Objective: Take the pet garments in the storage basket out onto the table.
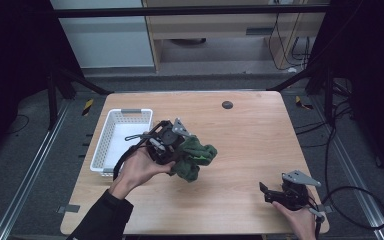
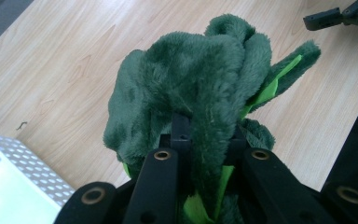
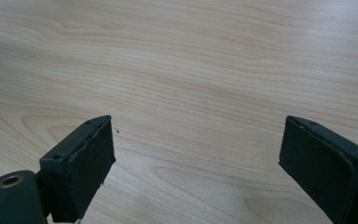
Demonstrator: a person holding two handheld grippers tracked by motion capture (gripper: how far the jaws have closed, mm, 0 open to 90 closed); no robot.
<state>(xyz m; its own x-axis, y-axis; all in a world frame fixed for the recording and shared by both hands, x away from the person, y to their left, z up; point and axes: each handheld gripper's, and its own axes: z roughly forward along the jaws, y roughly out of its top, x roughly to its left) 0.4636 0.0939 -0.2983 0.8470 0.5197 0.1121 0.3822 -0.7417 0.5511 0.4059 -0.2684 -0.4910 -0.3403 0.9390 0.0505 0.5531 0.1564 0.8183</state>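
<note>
**Left tongs grip a green plush toy above the surface**

The left tongs (image 1: pixel 182 150) are closed tight on a dark green, fuzzy plush toy with bright lime-green fabric patches (image 1: pixel 196 158). In the left gripper view the two black jaws pinch a fold of the plush (image 2: pixel 200 88) between them, and the rest of the toy bunches up ahead of the jaws, with a lime strip showing at its right side and more lime fabric low between the jaws. From the high view, the toy sits near the middle of the light wooden surface (image 1: pixel 250 130), a little left of centre; whether it is lifted clear or brushing the wood cannot be told. The person's left hand (image 1: pixel 142 167) wraps the body of these tongs, a dark sleeve trailing back to the bottom edge.

Just to the left of that hand stands a white perforated plastic basket (image 1: pixel 111 131), rectangular, near the surface's left edge; its corner also shows in the left gripper view (image 2: pixel 9 163).

The right tongs (image 1: pixel 264 191) rest near the front right corner of the surface, well apart from the toy, held by the right hand (image 1: pixel 297 217). Their jaws stand wide open with nothing between them, bare wood showing in the gap in the right gripper view (image 3: pixel 196 158).

A small dark round disc (image 1: pixel 227 104) lies toward the far edge of the surface.
</note>
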